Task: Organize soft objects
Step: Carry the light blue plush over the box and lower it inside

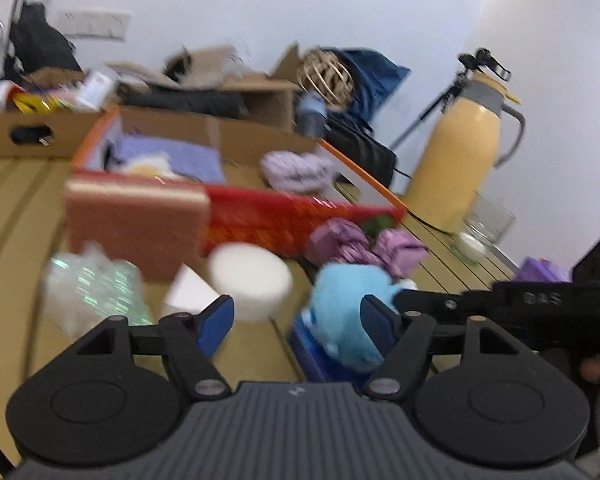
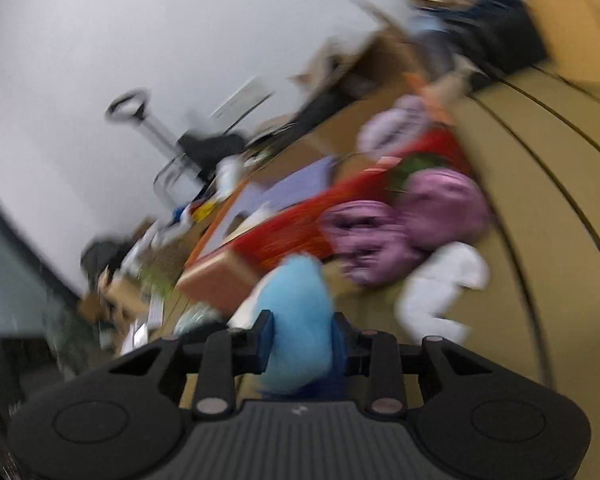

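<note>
A light blue plush toy [image 2: 296, 320] sits between the blue pads of my right gripper [image 2: 302, 340], which is shut on it; the view is blurred and tilted. In the left wrist view the same plush [image 1: 348, 312] rests over a blue packet, with the right gripper's black arm [image 1: 500, 304] reaching in from the right. My left gripper [image 1: 296, 320] is open and empty, above the table in front of a white foam disc [image 1: 250, 280]. A red and orange cardboard box [image 1: 260, 216] holds a lilac cloth [image 1: 172, 156] and a lilac knitted item [image 1: 296, 170].
Purple crumpled cloths [image 1: 364, 246] lie by the box's front right corner. A brown sponge block [image 1: 136, 224], a bubble-wrap bag [image 1: 92, 292] and a white wedge [image 1: 188, 292] stand at left. A yellow thermos [image 1: 460, 156] and a glass jar [image 1: 484, 228] stand at right. More cartons [image 1: 32, 132] crowd the back.
</note>
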A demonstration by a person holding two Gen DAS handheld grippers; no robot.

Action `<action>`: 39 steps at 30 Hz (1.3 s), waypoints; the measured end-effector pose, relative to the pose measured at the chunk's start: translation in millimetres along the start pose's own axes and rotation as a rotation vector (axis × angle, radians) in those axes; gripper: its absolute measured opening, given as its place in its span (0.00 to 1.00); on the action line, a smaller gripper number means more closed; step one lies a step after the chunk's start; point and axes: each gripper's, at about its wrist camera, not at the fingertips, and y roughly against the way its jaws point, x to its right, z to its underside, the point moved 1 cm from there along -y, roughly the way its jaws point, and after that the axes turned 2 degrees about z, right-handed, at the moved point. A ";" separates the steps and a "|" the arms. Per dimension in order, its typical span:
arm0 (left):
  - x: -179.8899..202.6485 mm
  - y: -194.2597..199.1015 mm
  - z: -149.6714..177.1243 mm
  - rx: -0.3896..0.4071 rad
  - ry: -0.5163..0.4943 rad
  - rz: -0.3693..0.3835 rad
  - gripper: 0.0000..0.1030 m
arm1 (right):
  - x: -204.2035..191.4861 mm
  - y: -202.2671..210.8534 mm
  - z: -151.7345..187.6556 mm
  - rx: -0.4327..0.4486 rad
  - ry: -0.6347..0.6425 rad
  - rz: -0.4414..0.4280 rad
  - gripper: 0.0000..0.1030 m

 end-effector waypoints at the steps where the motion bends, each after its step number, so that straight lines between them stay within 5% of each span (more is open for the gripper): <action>1: 1.3 -3.8 0.7 -0.009 0.008 0.011 0.68 | 7.2 0.4 0.1 -0.002 -0.025 0.003 0.30; 7: -5.8 -24.5 -1.7 -0.064 0.145 0.141 0.40 | 14.0 0.1 5.5 0.015 -0.053 -0.017 0.30; 9: -2.3 -22.6 -1.0 -0.046 0.133 0.128 0.33 | 14.2 0.0 5.3 0.030 -0.062 -0.010 0.30; 19: 4.3 -11.3 -10.0 0.005 0.179 0.137 0.30 | 5.0 6.2 6.8 0.050 -0.033 -0.008 0.25; 25: -7.3 -21.2 -101.8 0.074 0.177 0.140 0.30 | -30.6 1.0 -57.8 0.125 0.051 -0.051 0.25; 28: -28.5 -54.4 -153.5 0.064 0.179 0.121 0.30 | -50.8 -26.4 -113.7 0.146 0.153 -0.023 0.25; 32: -65.5 -117.4 -193.6 0.005 0.232 0.043 0.29 | -44.8 -92.3 -182.4 0.079 0.124 0.015 0.25; 39: -102.2 -202.1 -189.8 -0.239 0.227 -0.152 0.29 | -9.2 -217.7 -210.6 -0.157 0.094 0.220 0.24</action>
